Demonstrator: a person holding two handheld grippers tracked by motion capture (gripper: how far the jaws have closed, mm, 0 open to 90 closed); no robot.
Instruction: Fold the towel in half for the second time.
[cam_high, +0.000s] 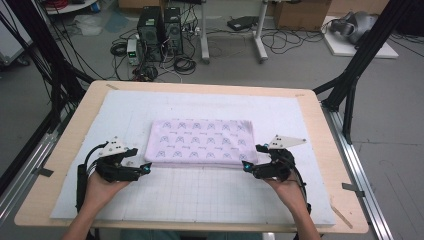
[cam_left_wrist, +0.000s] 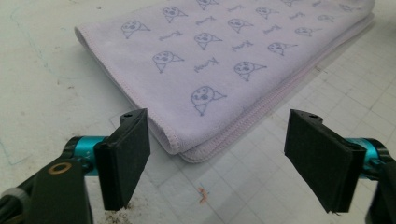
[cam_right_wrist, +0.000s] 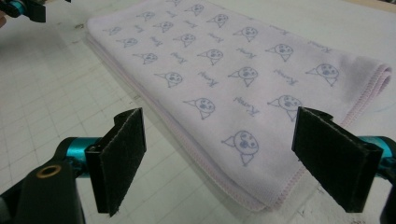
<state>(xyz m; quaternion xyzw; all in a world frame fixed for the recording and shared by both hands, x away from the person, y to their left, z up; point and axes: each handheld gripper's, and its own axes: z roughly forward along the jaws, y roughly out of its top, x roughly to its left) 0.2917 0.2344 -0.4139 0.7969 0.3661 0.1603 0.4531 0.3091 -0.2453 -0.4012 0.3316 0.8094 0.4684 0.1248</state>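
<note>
Folding Stage Appears Complete, Both Jaws Clear of the Towel

Inspecting from the near edge: the left hand-held gripper (cam_high: 146, 169) and the right hand-held gripper (cam_high: 246, 166) sit low over the white mat (cam_high: 200, 195), one at each near corner of the towel (cam_high: 202, 142). Each has its jaws standing well apart. In the left gripper view the near corner of the towel (cam_left_wrist: 224, 70) lies just ahead of the gap, with nothing between the pads. The right gripper view shows the same at the towel's (cam_right_wrist: 243, 84) other near corner: pads apart, cloth beyond them, no contact.

The towel lies flat near the middle of the mat on the bench (cam_high: 320, 120), folded into a neat rectangle. Stacked edges at the near side show more than one layer, and the hems line up closely. No wrinkles of note on the upper face.

Judgement: the present fold is laid and let go. What remains, if anything, is a further fold across the long side; the grippers are placed to take either corner again. Beyond the bench, computers (cam_high: 160, 32) and cables stand on the floor, not concerned.
</note>
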